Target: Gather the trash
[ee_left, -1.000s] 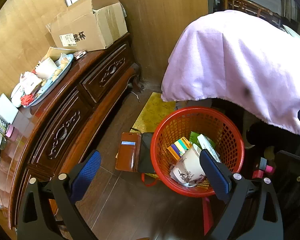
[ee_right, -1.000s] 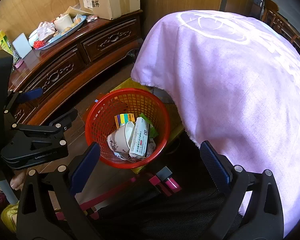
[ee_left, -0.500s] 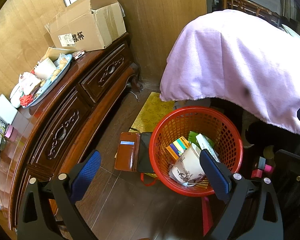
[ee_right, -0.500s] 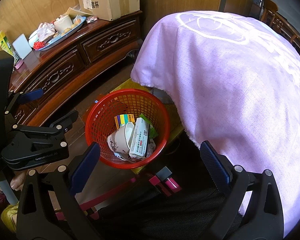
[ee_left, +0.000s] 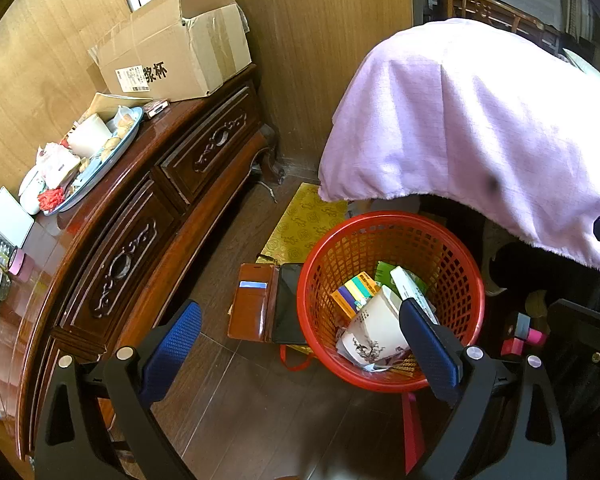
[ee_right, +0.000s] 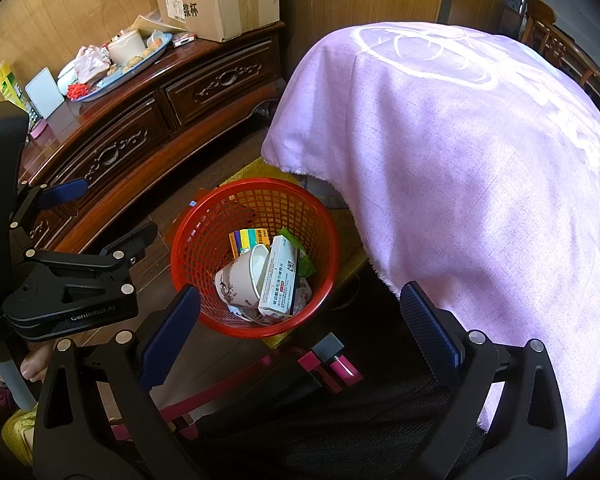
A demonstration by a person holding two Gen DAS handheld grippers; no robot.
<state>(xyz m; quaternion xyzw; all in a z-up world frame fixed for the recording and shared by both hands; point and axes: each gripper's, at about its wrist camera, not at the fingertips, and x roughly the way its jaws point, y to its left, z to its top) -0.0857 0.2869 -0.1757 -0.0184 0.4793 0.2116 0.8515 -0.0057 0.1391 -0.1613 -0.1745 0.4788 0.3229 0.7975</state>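
Both tongs, left (ee_left: 300, 344) and right (ee_right: 300, 320), stand wide and empty above the red basket (ee_right: 188, 248), because its trash already lies inside.

Cardboard box (ee_left: 172, 56) atop carved wooden sideboard (ee_left: 148, 216); brown wallet case (ee_left: 254, 302) open on floor.

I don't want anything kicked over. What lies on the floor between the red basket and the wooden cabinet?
An open brown wallet case with a dark phone lies beside the red basket, then bare floor to the wooden cabinet; the left wrist view shows it.
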